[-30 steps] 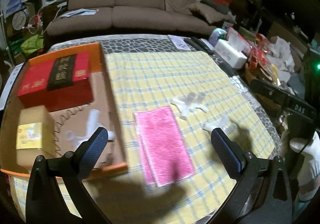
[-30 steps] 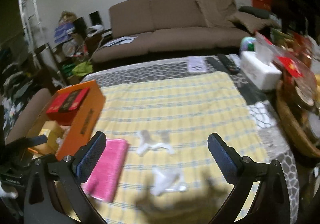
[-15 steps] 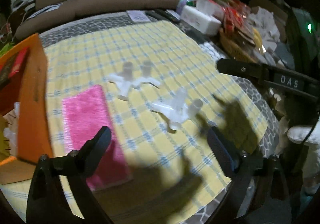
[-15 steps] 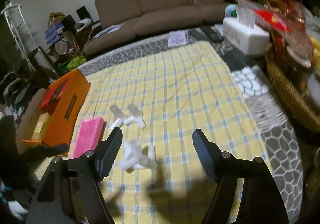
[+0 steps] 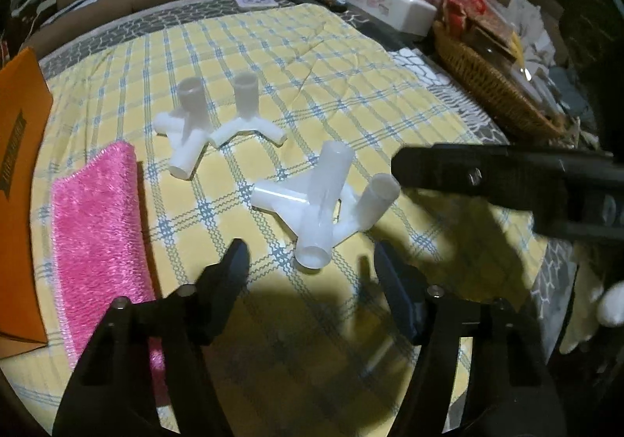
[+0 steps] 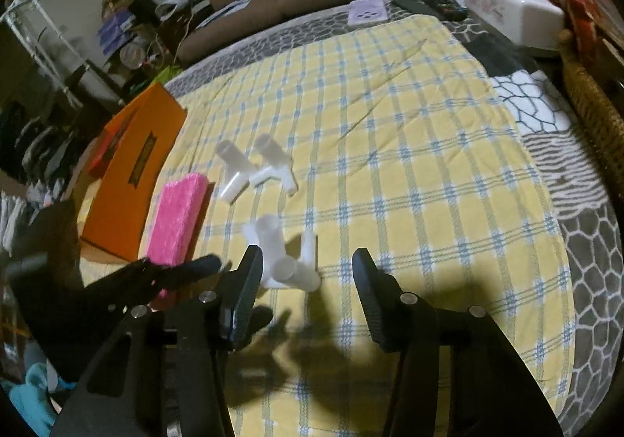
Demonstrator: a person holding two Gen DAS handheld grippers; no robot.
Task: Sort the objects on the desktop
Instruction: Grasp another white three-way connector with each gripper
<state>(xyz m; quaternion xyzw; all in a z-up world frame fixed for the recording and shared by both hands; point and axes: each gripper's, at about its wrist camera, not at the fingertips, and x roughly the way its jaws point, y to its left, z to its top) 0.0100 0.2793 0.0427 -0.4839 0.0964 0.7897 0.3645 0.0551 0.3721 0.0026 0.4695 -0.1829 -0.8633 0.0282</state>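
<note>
Two handheld claws hung over a worktop (image 5: 117, 27) spread with a soft yellow cloth (image 5: 312, 59) checked in blue and white, its far half creased. The left claw (image 5: 310, 265), of matte black plastic with dark ribbed pads, had its jaws half apart and closing; the near white pipe connector (image 5: 319, 203) lay just beyond its tips, not pressed by either pad. That connector was smooth, translucent white plastic, a cluster of short hollow tubes branching from one hub, and touched the cloth on its tube ends. The right claw (image 6: 306, 265) was likewise half apart and closing, with the same connector (image 6: 284, 257) lying by its left pad; contact could not be told. From the left wrist view, one black finger of the right claw (image 5: 487, 179) reached in beside the connector.

Farther off stood the second white connector pair (image 5: 218, 121), two similar tubular pieces touching each other. To their left lay a fluffy pink cloth (image 5: 97, 234), folded oblong, just beside a rigid orange box (image 5: 19, 164). A woven wicker basket (image 5: 491, 86) and a glossy white tissue box (image 5: 390, 8) stood along the right edge.
</note>
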